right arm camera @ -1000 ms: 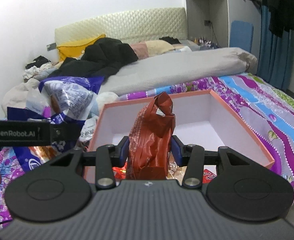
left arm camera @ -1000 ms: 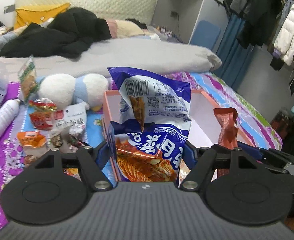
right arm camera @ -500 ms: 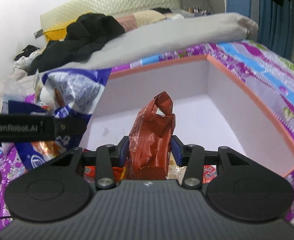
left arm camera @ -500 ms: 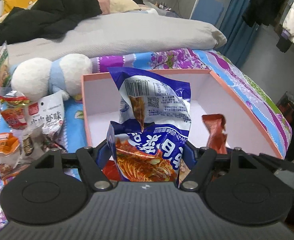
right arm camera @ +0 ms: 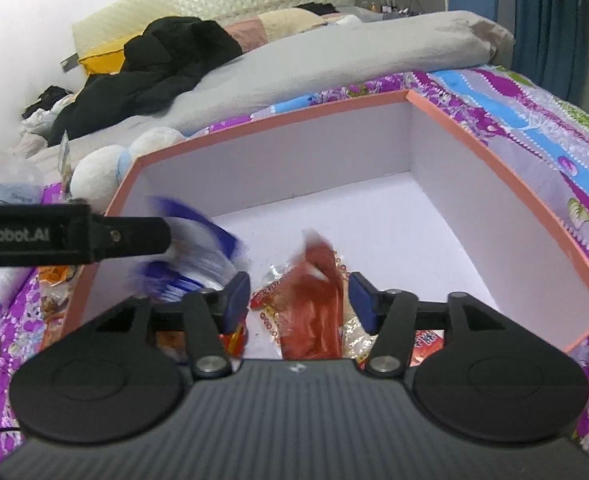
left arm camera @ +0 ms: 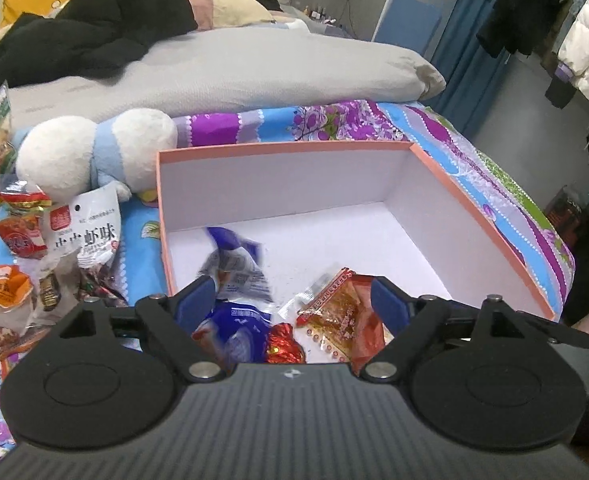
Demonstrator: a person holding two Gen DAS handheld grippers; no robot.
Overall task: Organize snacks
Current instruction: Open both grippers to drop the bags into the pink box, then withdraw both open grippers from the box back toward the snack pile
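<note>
A salmon-rimmed box with white walls lies on the flowered bedspread. My left gripper hangs over its near end, jaws opening and apart. The blue noodle bag is blurred, dropping by the left finger with no pad pressing it. My right gripper is also opening; the dark red bag sags, blurred, between its pads, free of them. On the box floor lie a clear red-edged packet and a red foil sweet. The left gripper's black arm crosses the right wrist view.
Several loose snack packets lie on the bedspread left of the box, beside a white and blue plush toy. A grey duvet and black clothes lie behind. Coats hang at the far right.
Both grippers sank over the box, then spread their jaws. The blue bag and the red bag, gripped upright before, have slipped down into the box.
</note>
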